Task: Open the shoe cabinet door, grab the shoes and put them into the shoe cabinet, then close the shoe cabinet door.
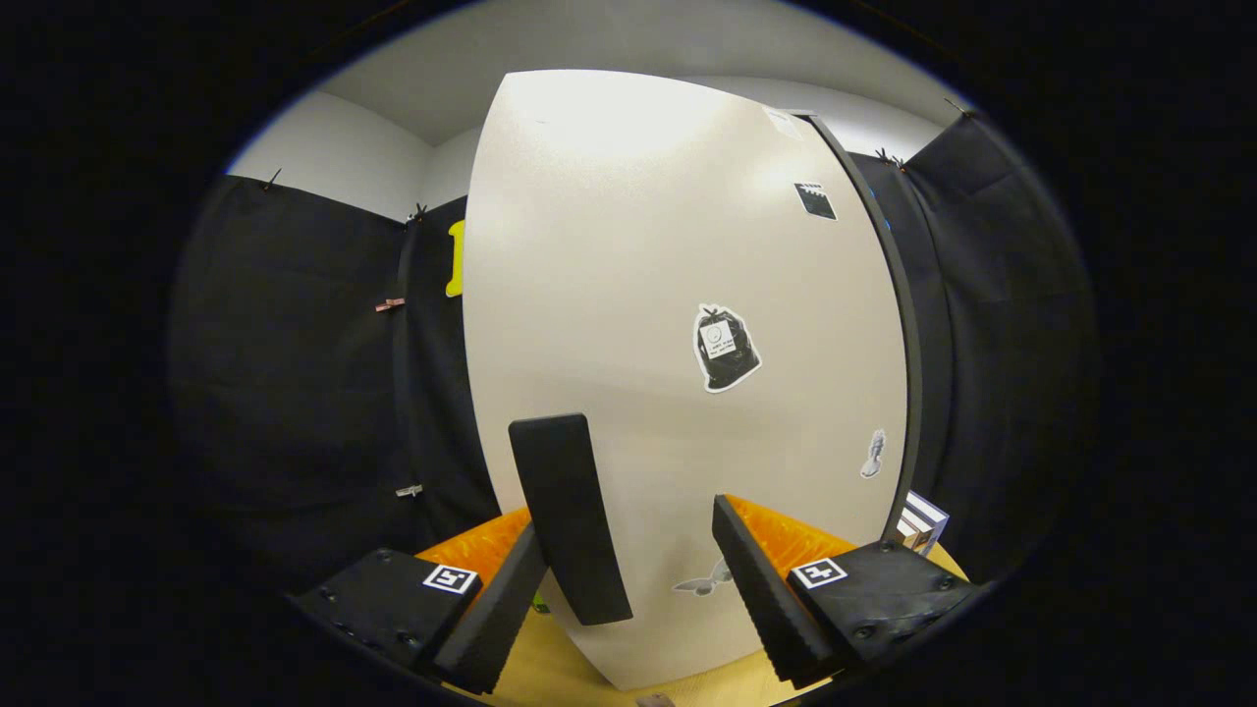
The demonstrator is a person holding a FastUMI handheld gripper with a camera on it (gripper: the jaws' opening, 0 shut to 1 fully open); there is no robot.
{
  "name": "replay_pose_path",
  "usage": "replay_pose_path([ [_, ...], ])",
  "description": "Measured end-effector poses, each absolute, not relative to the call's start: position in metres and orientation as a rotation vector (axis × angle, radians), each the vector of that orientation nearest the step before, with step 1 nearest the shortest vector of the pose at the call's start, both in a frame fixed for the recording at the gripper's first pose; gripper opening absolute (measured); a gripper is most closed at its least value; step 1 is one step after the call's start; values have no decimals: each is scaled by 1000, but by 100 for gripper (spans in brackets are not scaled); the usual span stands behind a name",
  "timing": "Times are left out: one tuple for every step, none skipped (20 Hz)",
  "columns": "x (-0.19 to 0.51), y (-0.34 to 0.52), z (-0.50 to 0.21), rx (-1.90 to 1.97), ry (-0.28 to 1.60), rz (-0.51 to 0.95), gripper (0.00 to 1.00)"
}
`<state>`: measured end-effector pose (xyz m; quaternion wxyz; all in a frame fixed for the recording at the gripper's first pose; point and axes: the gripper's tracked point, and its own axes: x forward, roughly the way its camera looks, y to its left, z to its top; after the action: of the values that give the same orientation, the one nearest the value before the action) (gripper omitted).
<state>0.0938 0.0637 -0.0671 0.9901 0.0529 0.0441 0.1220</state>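
The hand-held gripper (628, 579) sits low in the frame, fingers apart, just before the pale shoe cabinet door (678, 324); its black handle (570, 516) lies between them, ungripped.

No legible text; cabinet door (628, 324) stickers unreadable

Yellowish floor (550, 678) under cabinet door (678, 324), perhaps a box (923, 520)
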Motion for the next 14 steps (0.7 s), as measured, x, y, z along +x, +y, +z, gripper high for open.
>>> replay_pose_path([
  [97,67,-68,112,93,247,100],
  [98,71,-68,115,92,251,100],
  [98,73,-67,114,88,254,99],
  [96,77,-66,111,83,259,99],
  [95,80,-65,108,76,263,99],
  [96,83,-63,105,70,266,99],
  [96,85,-62,102,67,268,99],
  [93,86,-60,102,65,269,99],
  [91,86,-58,101,60,268,99],
  [89,87,-57,99,55,267,99],
  [87,87,-56,96,50,267,99],
  [85,87,-53,90,46,265,99],
  [82,87,-51,85,41,265,99],
  [78,89,-48,81,36,264,99],
])
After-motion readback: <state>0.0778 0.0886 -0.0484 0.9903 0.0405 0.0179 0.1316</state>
